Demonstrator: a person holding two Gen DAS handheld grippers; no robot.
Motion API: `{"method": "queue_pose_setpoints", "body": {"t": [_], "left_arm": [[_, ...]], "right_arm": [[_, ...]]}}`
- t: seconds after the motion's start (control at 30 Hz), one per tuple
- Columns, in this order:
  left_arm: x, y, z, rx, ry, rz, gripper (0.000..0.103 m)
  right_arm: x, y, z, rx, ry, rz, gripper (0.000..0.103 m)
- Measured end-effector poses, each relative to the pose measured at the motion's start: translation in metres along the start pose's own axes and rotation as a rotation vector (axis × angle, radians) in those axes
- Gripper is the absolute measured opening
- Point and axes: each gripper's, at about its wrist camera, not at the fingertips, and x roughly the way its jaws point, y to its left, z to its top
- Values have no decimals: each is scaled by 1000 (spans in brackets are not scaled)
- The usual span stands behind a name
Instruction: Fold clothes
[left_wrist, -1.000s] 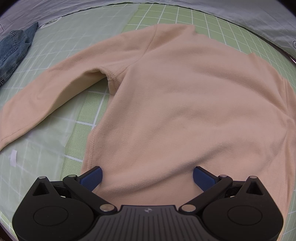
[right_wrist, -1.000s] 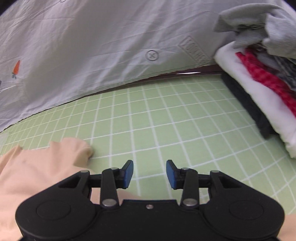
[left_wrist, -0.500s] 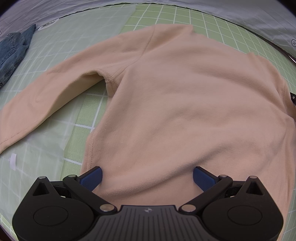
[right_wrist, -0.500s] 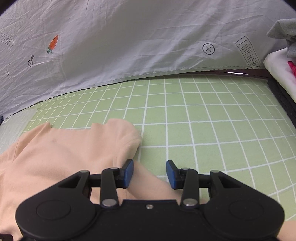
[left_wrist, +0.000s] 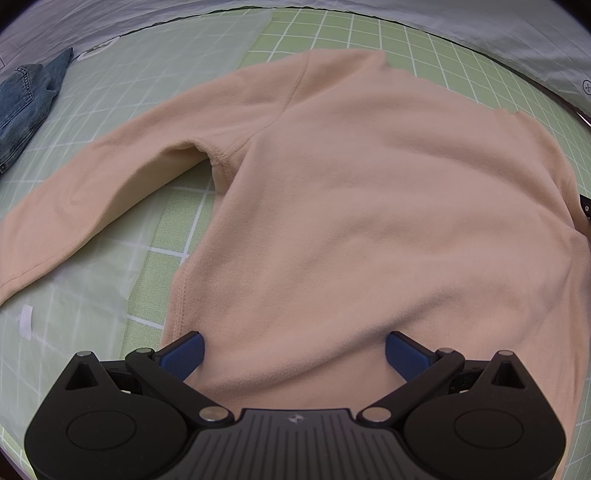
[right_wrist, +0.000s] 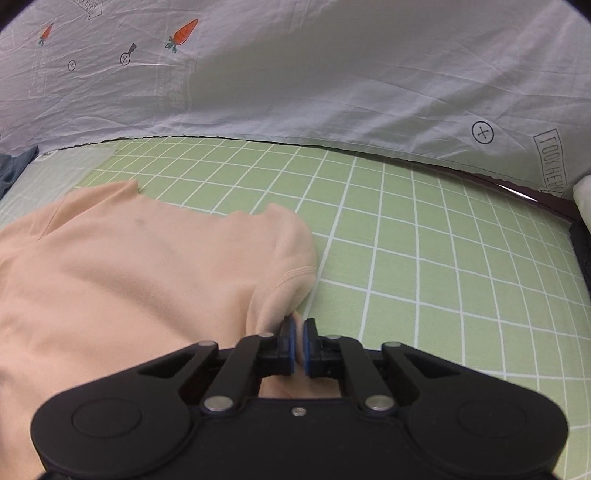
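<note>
Both grippers sit at the bottom of their own views. Low in the right wrist view, the right gripper has just been closing, and its blue pads are now pinched together on a fold of the peach sweater — a thin strip of the fabric shows between them, at the garment's right edge beside the stitched seam. In the left wrist view the left gripper has its jaws spread wide, its blue pads standing far apart over the sweater's lower hem, with cloth lying between them but not pressed. That view shows the sweater spread flat across the centre of the frame on a green mat with a white grid, one long sleeve stretching out to the left edge. A piece of blue denim lies at the upper left, apart from the sweater. Across the top of the right wrist view hangs a pale sheet printed with small carrots.
</note>
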Motion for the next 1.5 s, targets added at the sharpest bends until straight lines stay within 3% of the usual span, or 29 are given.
{"method": "queue_pose_setpoints", "body": {"t": [0.2, 0.4, 0.47, 0.53, 0.6, 0.67, 0.7, 0.73, 0.93, 1.07, 1.17, 1.33, 1.5], "left_arm": [[1, -1, 2, 0, -2, 0, 103], [-2, -4, 0, -1, -4, 0, 103], [-2, -4, 1, -2, -4, 0, 103], [-1, -4, 2, -3, -5, 0, 103], [0, -3, 3, -4, -8, 1, 103], [0, -3, 3, -5, -13, 1, 103], [0, -3, 3, -5, -17, 1, 103], [0, -3, 3, -4, -20, 0, 103], [-11, 2, -8, -11, -41, -7, 103], [-43, 30, -27, -26, -152, -11, 103], [-60, 68, -41, -89, -193, 11, 103], [-72, 149, -56, -201, -194, 80, 103], [-71, 234, -60, -299, -186, 152, 102]], "right_arm": [[4, -39, 4, 94, -24, -143, 4], [5, -40, -1, 91, -19, -152, 6], [3, -41, -3, 127, -17, -182, 18], [-6, -42, -5, 165, -33, -215, 53], [-15, -44, -7, 204, -48, -246, 62], [-29, -44, -13, 237, -52, -237, 83], [-36, -41, -17, 248, -63, -226, 101], [-43, -37, -20, 253, -74, -208, 103], [-83, 14, -33, 185, -51, -83, 103], [-101, 55, -43, 102, -6, 3, 103], [-102, 85, -56, 89, 26, 29, 103], [-96, 120, -69, 144, 66, 20, 103], [-92, 133, -80, 206, 75, -92, 103]]}}
